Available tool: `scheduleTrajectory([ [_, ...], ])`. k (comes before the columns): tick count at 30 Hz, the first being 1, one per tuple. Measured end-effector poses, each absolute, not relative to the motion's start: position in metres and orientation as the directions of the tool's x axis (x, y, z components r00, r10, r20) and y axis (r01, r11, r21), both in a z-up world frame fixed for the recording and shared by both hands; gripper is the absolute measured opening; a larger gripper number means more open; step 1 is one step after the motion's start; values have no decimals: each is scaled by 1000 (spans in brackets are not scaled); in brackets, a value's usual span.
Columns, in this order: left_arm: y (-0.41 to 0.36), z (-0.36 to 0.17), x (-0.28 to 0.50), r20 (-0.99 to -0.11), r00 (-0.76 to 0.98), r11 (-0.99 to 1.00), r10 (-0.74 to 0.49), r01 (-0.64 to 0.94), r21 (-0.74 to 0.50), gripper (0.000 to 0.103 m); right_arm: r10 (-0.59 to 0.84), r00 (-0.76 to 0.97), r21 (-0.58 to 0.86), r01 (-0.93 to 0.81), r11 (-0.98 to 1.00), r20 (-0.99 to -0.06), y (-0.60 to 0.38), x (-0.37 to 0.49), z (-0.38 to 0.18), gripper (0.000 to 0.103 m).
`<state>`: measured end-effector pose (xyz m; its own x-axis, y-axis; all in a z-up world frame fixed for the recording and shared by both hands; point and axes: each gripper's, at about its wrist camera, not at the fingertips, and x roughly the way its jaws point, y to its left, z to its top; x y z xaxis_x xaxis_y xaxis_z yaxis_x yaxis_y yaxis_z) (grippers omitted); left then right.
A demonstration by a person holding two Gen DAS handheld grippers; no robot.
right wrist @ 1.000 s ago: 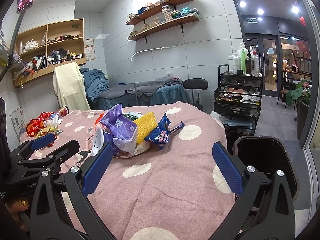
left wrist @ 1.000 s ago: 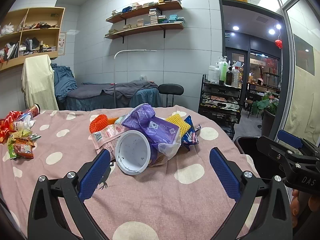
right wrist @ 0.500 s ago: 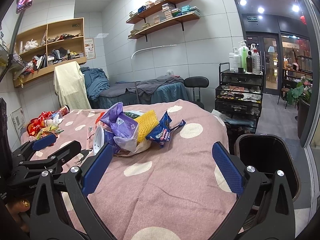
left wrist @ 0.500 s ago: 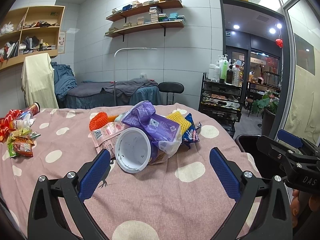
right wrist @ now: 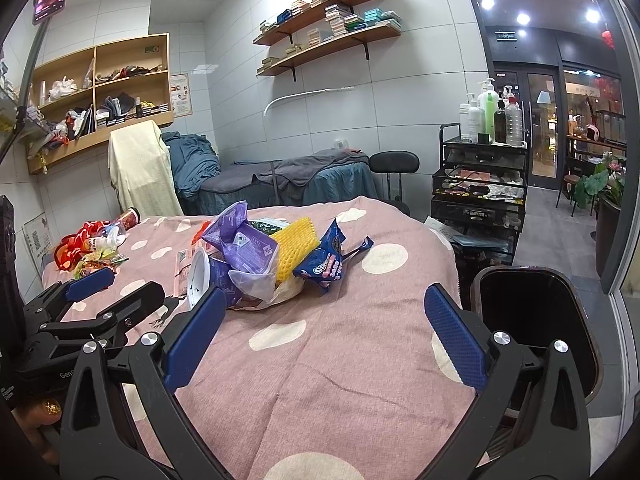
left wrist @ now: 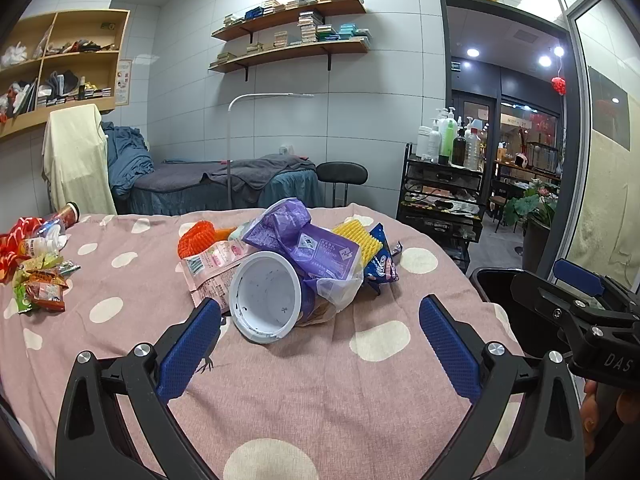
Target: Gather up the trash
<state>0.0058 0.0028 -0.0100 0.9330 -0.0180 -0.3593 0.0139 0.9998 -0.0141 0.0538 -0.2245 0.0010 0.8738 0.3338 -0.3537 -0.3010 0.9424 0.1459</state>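
Near the bed's middle, a white-rimmed purple paper cup (left wrist: 266, 298) is faced by the left gripper (left wrist: 320, 336), spread empty like the right gripper (right wrist: 326, 334); nudged, it could be rolled away.

I'm in a beauty or massage salon: a treatment bed (left wrist: 224, 184) along the tiled wall, a trolley (left wrist: 440, 196) of lotion bottles (left wrist: 448, 136), shelves (left wrist: 292, 48) of stacked boxes, a stool (left wrist: 342, 172).
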Motion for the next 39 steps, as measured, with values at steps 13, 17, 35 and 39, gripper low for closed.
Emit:
scheduleTrajectory([
  [13, 6, -20, 6, -391, 920, 1000, -21, 12, -25, 98, 340, 861, 150, -306, 940, -379, -221, 58, -3, 98],
  [17, 15, -28, 11, -436, 900, 999, -17, -1, -40, 98, 349, 844, 149, -315, 937, -408, -217, 63, -7, 98],
  [35, 34, -45, 81, -598, 796, 989, -96, 144, 33, 78, 491, 692, 196, -463, 864, -529, -181, 144, -15, 98],
  [39, 32, -48, 101, -630, 769, 982, -106, 181, 56, 71, 532, 643, 223, -501, 836, -552, -164, 171, -15, 98],
])
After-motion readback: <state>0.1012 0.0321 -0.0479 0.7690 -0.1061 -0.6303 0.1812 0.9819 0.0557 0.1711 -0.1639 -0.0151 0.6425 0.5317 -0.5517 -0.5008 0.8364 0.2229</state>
